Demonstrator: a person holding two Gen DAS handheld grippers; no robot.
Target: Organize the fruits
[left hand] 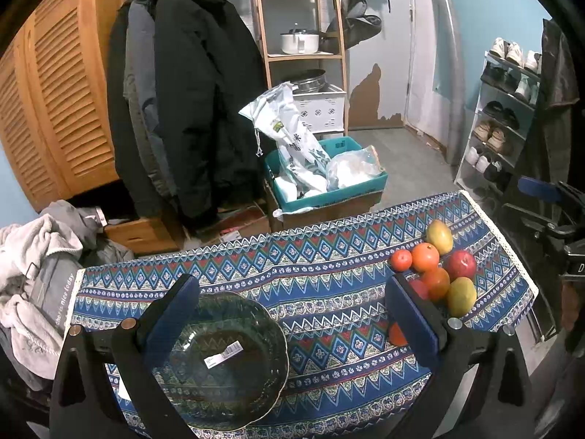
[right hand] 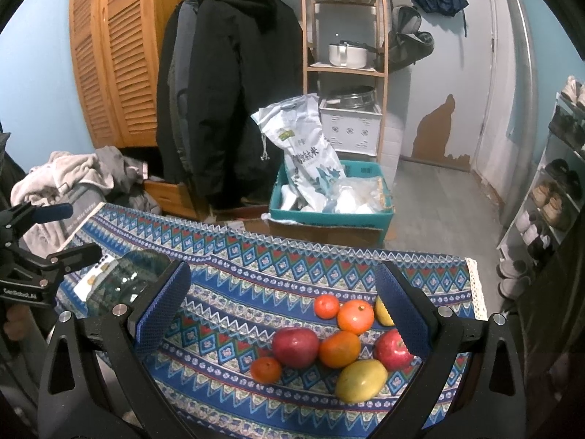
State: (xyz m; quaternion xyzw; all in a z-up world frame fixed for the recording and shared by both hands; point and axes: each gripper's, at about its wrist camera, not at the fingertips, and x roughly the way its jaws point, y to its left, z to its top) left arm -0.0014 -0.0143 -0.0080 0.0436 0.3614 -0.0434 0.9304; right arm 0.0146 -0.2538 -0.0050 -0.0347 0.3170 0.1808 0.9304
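Hovering over the table draped in a blue patterned cloth [left hand: 329, 292], the left gripper [left hand: 292, 314] has its two blue-padded fingers spread wide and released, nothing between the pads. Below it, near the table's front left corner, sits a dark green glass bowl with a scalloped rim [left hand: 226, 362], a white sticker on its bottom; the left finger covers part of its rim. Toward the right edge lies the pile of fruit: a yellow-green mango [left hand: 440, 236] farthest back, a small red tangerine [left hand: 401, 259], a round orange [left hand: 425, 256], a red apple [left hand: 460, 264], and a second mango [left hand: 461, 295] nearer the front. The right finger hides part of the pile. Behind the table stand a teal box holding white bags [left hand: 325, 179], black coats on a rail [left hand: 190, 109] and a wooden shelf with a white pot [left hand: 299, 42].

From the right wrist, the right gripper [right hand: 281, 322] hangs directly above the fruit, fingers wide apart and empty. Between them lie a large red apple [right hand: 295, 346], a small tangerine [right hand: 265, 369], a middle orange [right hand: 339, 349], a front mango [right hand: 361, 380] and, partly behind the right pad, another apple [right hand: 391, 351]. The bowl shows at the left edge, with the other gripper just beside it.
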